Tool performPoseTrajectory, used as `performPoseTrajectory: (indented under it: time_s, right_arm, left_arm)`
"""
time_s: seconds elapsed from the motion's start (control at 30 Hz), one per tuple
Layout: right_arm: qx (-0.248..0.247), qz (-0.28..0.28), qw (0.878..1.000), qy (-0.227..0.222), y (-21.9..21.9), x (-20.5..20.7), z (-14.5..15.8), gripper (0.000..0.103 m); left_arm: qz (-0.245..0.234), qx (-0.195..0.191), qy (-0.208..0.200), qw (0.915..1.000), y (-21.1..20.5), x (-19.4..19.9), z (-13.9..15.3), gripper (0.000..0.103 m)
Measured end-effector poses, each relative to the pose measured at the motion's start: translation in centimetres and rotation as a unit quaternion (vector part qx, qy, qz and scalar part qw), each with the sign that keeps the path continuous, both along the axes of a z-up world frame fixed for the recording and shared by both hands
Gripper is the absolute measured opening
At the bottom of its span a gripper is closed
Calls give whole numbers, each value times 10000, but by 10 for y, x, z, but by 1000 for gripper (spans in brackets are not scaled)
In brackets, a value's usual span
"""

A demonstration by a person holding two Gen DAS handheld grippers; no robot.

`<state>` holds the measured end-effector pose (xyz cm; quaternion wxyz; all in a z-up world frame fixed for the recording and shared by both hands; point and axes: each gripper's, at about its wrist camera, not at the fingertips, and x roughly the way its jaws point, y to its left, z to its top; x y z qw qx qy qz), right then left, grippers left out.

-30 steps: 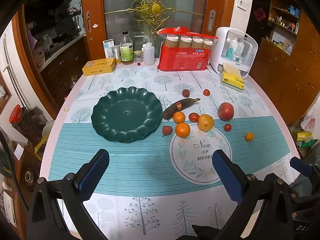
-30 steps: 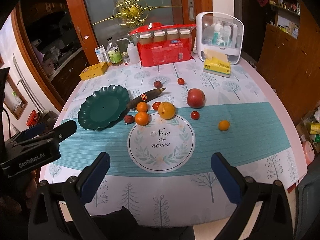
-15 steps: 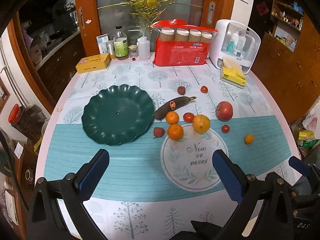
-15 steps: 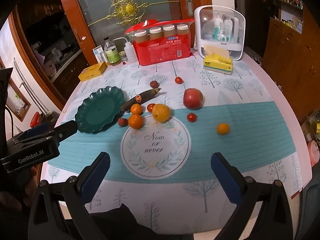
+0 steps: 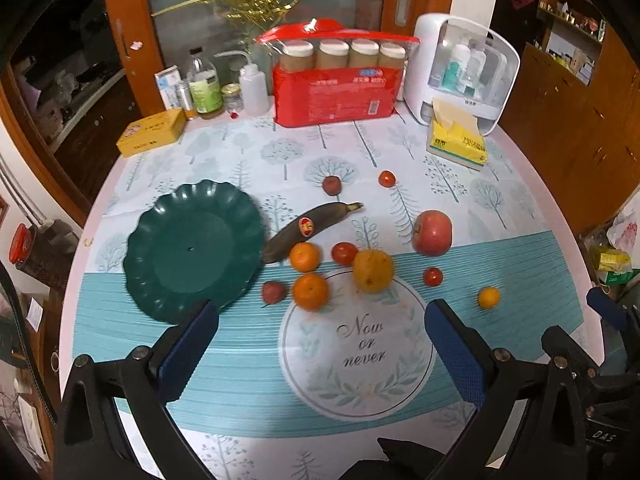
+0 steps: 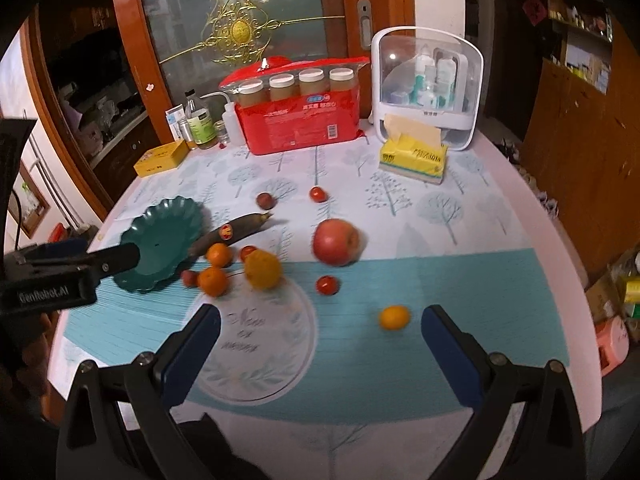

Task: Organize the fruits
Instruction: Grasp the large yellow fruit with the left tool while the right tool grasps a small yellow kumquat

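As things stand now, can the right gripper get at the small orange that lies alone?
Probably yes: the right gripper is open, and nothing lies between it and the small orange.

Dim warm indoor light, strong fisheye bending at edges, right view motion-blurred.

The left gripper (image 5: 320,336) hangs over the table (image 5: 532,200) with its two blue fingers (image 5: 188,348) wide apart and nothing between them. A dark green plate (image 5: 192,246) sits on the left with no fruit on it. A very dark banana (image 5: 308,226) lies just beside the plate. Near it are two oranges (image 5: 310,291), a yellow fruit (image 5: 373,271), a big red apple (image 5: 432,233), and some small red fruits (image 5: 344,253). A tiny orange (image 5: 488,297) sits alone on the right. At the back stand a red pack of jars (image 5: 338,80) and a yellow tissue pack (image 5: 458,140).
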<state>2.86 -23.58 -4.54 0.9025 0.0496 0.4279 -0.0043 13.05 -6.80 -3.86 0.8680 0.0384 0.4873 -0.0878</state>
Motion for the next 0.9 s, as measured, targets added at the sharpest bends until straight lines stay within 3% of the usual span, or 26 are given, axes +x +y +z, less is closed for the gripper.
performPoseTrajectory:
  time_s: [0.33,0.63,0.9]
  right_arm:
    - [-388,592,9975,-85,-38,27,-45,92]
    - [-369,984,9940,297,-58,46,-97,80]
    - [-264,1214,9893,766,-62,55,-136,63]
  left_arm:
    - [140,109,582,9981,-40,48,-45,102]
    - [211,167,969,9949,-70,83,-87,102]
    - [342,296,1327,9901,-83,102,-125,95]
